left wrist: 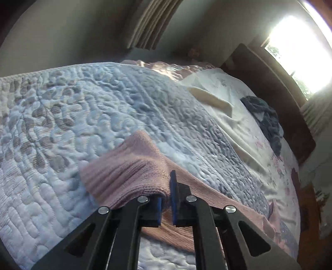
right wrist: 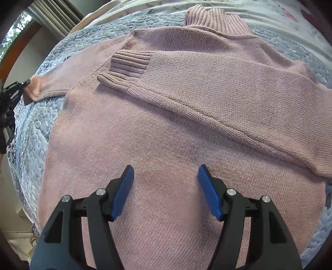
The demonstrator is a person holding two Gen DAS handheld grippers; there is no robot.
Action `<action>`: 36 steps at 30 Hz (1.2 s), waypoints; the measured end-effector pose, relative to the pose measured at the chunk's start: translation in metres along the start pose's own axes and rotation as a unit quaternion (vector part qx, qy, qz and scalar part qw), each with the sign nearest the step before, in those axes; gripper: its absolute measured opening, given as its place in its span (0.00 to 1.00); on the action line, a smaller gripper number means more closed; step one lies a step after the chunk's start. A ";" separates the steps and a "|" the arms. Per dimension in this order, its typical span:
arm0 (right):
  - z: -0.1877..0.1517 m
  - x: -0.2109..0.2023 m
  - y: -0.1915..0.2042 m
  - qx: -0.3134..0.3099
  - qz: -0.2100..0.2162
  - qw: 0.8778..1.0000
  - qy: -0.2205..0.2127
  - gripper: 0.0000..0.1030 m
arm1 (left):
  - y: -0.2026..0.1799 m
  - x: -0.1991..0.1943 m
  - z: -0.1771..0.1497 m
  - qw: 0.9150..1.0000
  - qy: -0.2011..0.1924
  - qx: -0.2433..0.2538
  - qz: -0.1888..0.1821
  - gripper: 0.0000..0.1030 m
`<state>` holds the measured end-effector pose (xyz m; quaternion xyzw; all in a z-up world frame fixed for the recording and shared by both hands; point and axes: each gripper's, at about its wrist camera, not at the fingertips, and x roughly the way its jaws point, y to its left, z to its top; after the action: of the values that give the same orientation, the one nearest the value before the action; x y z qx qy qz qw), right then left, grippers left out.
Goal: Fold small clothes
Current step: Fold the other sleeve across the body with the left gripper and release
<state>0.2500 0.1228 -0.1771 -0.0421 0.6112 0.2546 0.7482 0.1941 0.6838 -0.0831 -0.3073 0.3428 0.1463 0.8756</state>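
Now the pink sweater (right wrist: 166, 124) lies flat mid-bed on the quilt (left wrist: 62, 103). The left gripper (left wrist: 166, 197), fingers nearly closed, pinches the outstretched sleeve cuff (left wrist: 128, 174); carry it across the body. The right gripper (right wrist: 165, 176) hovers wide open, empty; let it steady the torso.

The pink knitted sweater (right wrist: 166, 128) lay flat on the quilted bed (right wrist: 31, 133), its ribbed collar (right wrist: 215, 18) at the far end; one sleeve (right wrist: 207, 83) was folded across the chest, its ribbed cuff (right wrist: 128, 64) resting on the body; the other sleeve (right wrist: 62, 83) stretched out sideways over the quilt, its cuff end (left wrist: 128, 174) lifted and bunched, pinched by the left hand-held gripper (left wrist: 166, 199).
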 end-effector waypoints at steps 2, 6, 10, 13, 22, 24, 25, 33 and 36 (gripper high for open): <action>-0.004 -0.005 -0.005 0.008 0.004 1.000 -0.003 0.62 | -0.037 0.000 -0.014 0.999 0.010 0.031 -0.032 0.06; -0.010 -0.014 -0.015 0.021 0.009 1.000 -0.009 0.63 | -0.108 0.007 -0.044 0.993 0.027 0.084 -0.083 0.06; -0.015 -0.018 -0.025 0.029 0.009 0.999 -0.010 0.63 | -0.155 0.026 -0.075 0.985 0.059 0.107 -0.122 0.06; -0.017 -0.018 -0.030 0.033 0.009 0.999 -0.011 0.63 | -0.171 0.046 -0.100 0.982 0.087 0.104 -0.132 0.06; -0.016 -0.009 -0.029 0.026 0.002 1.000 -0.002 0.63 | -0.146 0.091 -0.154 0.974 0.182 0.068 -0.119 0.08; -0.013 -0.009 -0.028 0.028 0.001 1.000 -0.001 0.64 | -0.139 0.081 -0.157 0.971 0.188 0.060 -0.132 0.09; -0.010 -0.009 -0.026 0.029 -0.001 1.000 -0.001 0.64 | -0.137 0.073 -0.158 0.970 0.191 0.061 -0.138 0.09; 0.026 -0.012 0.023 0.008 0.036 0.999 -0.005 0.63 | -0.115 0.004 -0.131 0.977 0.126 0.101 -0.137 0.16; 0.048 -0.011 0.051 0.000 0.056 0.998 -0.006 0.63 | -0.115 0.012 -0.108 0.983 0.108 0.110 -0.102 0.22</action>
<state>0.2695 0.1817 -0.1415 -0.0064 0.6077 0.2966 0.7367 0.2015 0.5274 -0.1033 -0.2568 0.4162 -0.0160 0.8721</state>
